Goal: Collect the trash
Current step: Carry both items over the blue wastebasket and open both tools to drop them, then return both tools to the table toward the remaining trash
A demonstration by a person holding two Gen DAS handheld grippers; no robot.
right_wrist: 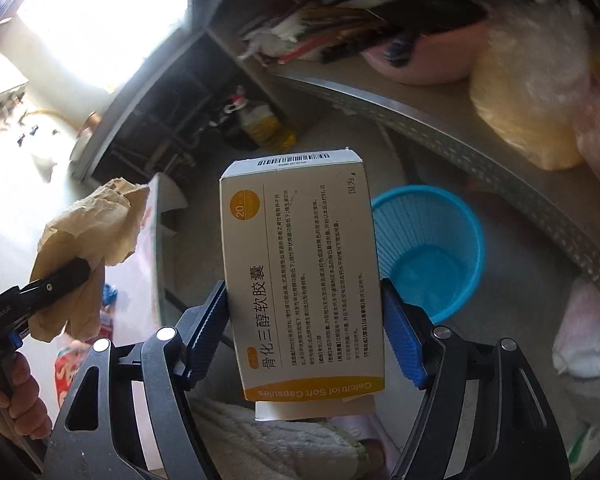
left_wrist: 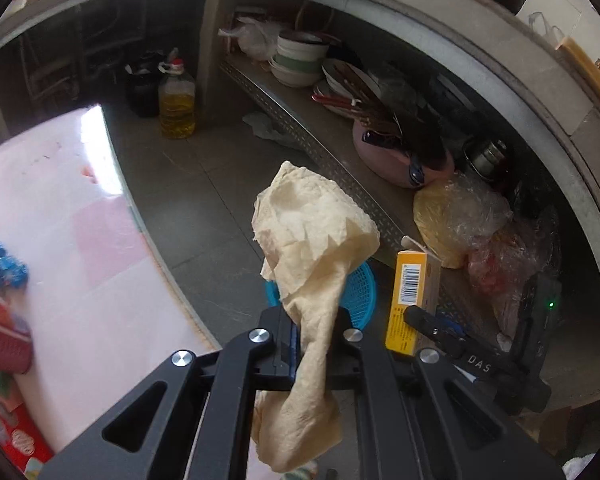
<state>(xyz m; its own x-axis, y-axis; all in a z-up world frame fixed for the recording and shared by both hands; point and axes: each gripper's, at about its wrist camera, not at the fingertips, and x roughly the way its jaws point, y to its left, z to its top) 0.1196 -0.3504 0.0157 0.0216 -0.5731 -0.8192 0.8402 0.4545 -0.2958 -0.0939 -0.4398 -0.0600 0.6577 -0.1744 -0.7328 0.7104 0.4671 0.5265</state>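
Note:
My left gripper (left_wrist: 314, 334) is shut on a crumpled beige paper towel (left_wrist: 312, 224), which sticks up above the jaws and hangs down below them. In the right wrist view the same towel (right_wrist: 96, 216) shows at the left, pinched by the left gripper (right_wrist: 66, 276). My right gripper (right_wrist: 304, 320) is shut on a white and yellow medicine box (right_wrist: 300, 264), its blue pads pressing both long sides. That box (left_wrist: 414, 300) also appears at the right of the left wrist view. A blue plastic waste basket (right_wrist: 432, 248) stands on the floor below, partly hidden behind the towel (left_wrist: 362, 300).
A low metal shelf (left_wrist: 300, 132) carries bowls (left_wrist: 300, 60), a pink basin (left_wrist: 396, 160) and plastic bags (left_wrist: 456, 216). An oil bottle (left_wrist: 176, 100) stands on the grey floor. A pink table top (left_wrist: 60, 208) with wrappers (left_wrist: 4, 268) lies at the left. A hand (right_wrist: 12, 392) holds the left gripper.

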